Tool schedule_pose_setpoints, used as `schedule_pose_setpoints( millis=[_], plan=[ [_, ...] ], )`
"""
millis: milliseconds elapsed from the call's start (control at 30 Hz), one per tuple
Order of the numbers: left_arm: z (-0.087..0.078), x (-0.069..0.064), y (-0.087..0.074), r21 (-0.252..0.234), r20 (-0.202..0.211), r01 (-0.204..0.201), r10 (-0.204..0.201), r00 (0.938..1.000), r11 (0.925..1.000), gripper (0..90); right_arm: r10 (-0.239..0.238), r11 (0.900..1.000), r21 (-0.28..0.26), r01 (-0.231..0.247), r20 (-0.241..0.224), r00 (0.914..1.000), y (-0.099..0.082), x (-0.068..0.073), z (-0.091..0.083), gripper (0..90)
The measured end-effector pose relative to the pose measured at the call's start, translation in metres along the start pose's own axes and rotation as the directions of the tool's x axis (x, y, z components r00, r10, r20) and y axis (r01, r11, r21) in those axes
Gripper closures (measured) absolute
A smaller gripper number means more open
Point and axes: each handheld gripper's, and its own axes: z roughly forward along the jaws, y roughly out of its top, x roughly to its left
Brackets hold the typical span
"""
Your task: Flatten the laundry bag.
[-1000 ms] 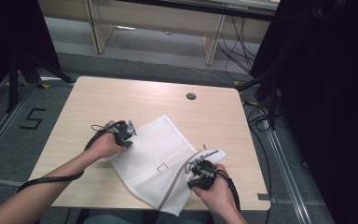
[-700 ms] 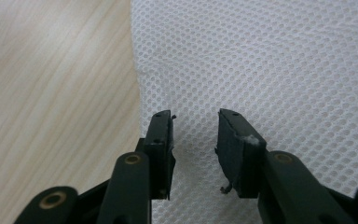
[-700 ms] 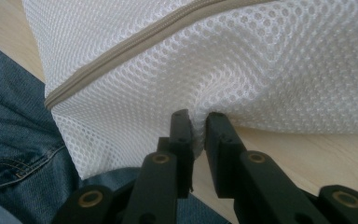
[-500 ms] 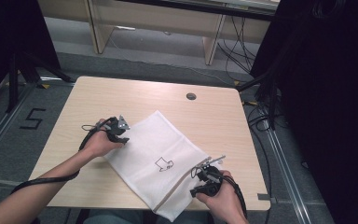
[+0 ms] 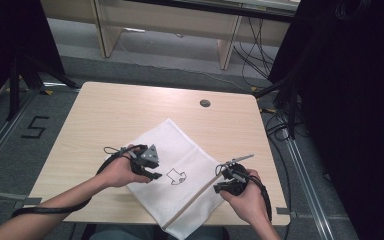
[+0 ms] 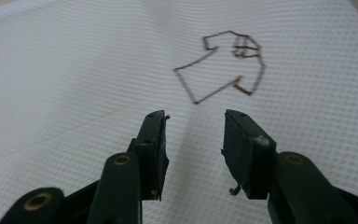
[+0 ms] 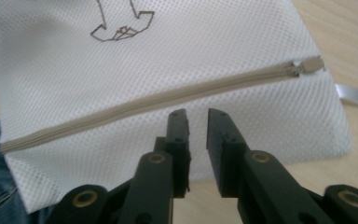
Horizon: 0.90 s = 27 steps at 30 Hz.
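White mesh laundry bag [image 5: 177, 175] is lying flat at lower centre of the high view, its near corner hanging off the front edge of the table [image 5: 105, 110]. Left gripper [image 6: 193, 135] is hovering over the mesh just short of the printed shirt outline [image 6: 223, 65], jaws parted, nothing between them. Right gripper [image 7: 196, 122] is sitting below the zipper [image 7: 144, 106] in its own view, jaws having just been closing to a narrow gap with no fabric caught between them. Risk: thin mesh is giving the pads little to bite, so a pinch may be slipping off or gathering both layers at once; a pull toward the zipper pull [image 7: 307, 65] at upper right could be dragging the overhanging bag off the table. Whether the bag is holding anything is hard to judge; it appears empty. The bag's near corner is being cut off by the bottom of the high view.
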Motion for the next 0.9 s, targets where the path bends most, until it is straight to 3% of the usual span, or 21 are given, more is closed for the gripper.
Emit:
schedule_pose_setpoints(
  millis=[167, 333, 400, 533, 633, 700, 900],
  plan=[
    [0.01, -0.017, 0.002, 0.018, 0.048, -0.023, 0.022, 0.9986, 0.9996, 62.3, 0.0, 0.9998, 0.019, 0.0, 0.017, 0.9999, 0.014, -0.012, 0.017, 87.7],
    [0.019, -0.027, -0.002, 0.043, 0.057, -0.034, 0.032, 0.9979, 0.9985, 63.6, 0.018, 0.9988, 0.045, -0.019, 0.026, 0.9995, 0.019, -0.016, 0.03, 88.9],
    [0.021, -0.027, -0.002, 0.05, 0.052, -0.046, 0.043, 0.9977, 0.9977, 63.7, -0.002, 0.9993, 0.037, 0.002, 0.021, 0.9998, 0.019, -0.018, 0.032, 89.0],
    [0.023, -0.027, -0.003, 0.06, 0.055, -0.041, 0.038, 0.9978, 0.9974, 64.7, 0.004, 0.9981, 0.061, -0.006, 0.036, 0.9993, 0.019, -0.02, 0.043, 90.0],
    [0.024, -0.026, -0.002, 0.062, 0.053, -0.037, 0.034, 0.998, 0.9974, 65.6, -0.022, 0.9956, 0.092, 0.018, 0.043, 0.9988, 0.019, -0.021, 0.051, 90.0],
    [0.024, -0.026, -0.002, 0.073, 0.044, -0.048, 0.045, 0.998, 0.9962, 66.7, 0.018, 0.9915, 0.128, -0.024, 0.046, 0.9988, 0.019, -0.018, 0.053, 90.0],
    [0.023, -0.022, -0.001, 0.095, 0.03, -0.051, 0.049, 0.9984, 0.9942, 68.0, -0.003, 0.9885, 0.151, -0.006, 0.06, 0.9982, 0.017, -0.019, 0.063, 90.0]
  ],
)
